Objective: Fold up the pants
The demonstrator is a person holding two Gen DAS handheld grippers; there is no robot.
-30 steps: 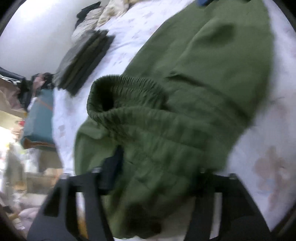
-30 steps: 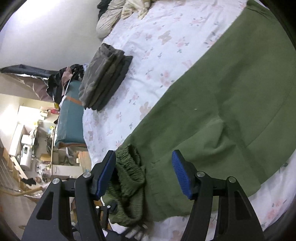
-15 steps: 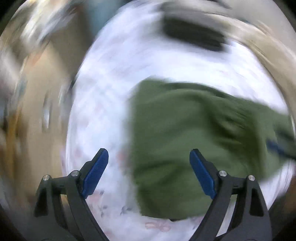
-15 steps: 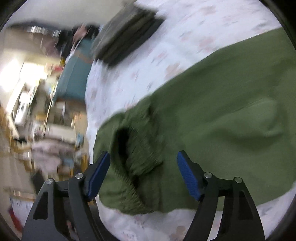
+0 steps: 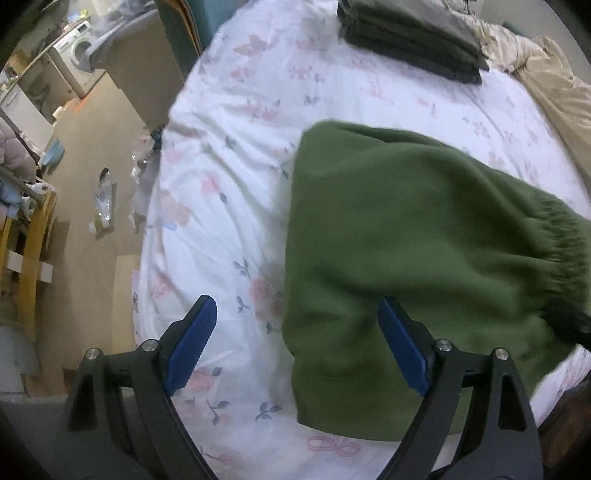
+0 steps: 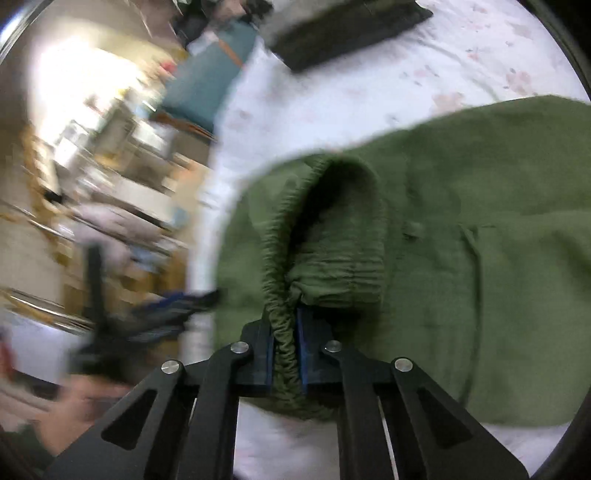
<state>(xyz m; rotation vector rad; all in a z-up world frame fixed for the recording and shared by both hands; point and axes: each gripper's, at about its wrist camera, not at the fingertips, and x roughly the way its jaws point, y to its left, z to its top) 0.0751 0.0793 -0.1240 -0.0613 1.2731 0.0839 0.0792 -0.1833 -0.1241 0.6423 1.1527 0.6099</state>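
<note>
Thick green fleece pants (image 5: pixel 406 236) lie across a white floral bedsheet (image 5: pixel 236 155), the ribbed elastic waistband (image 6: pixel 284 325) bunched where the right gripper (image 6: pixel 285 347), jaws just closed, pinches it. The left gripper (image 5: pixel 295 347) hovers with jaws spread and empty over the pants' folded edge. At 12 o'clock, a stack of dark folded garments (image 5: pixel 410 33).

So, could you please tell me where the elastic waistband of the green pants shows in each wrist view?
Left wrist: the waistband lies at the right edge.
Right wrist: it is at centre, pinched in the right gripper.
Shared landmark: the dark folded stack along the top.
</note>
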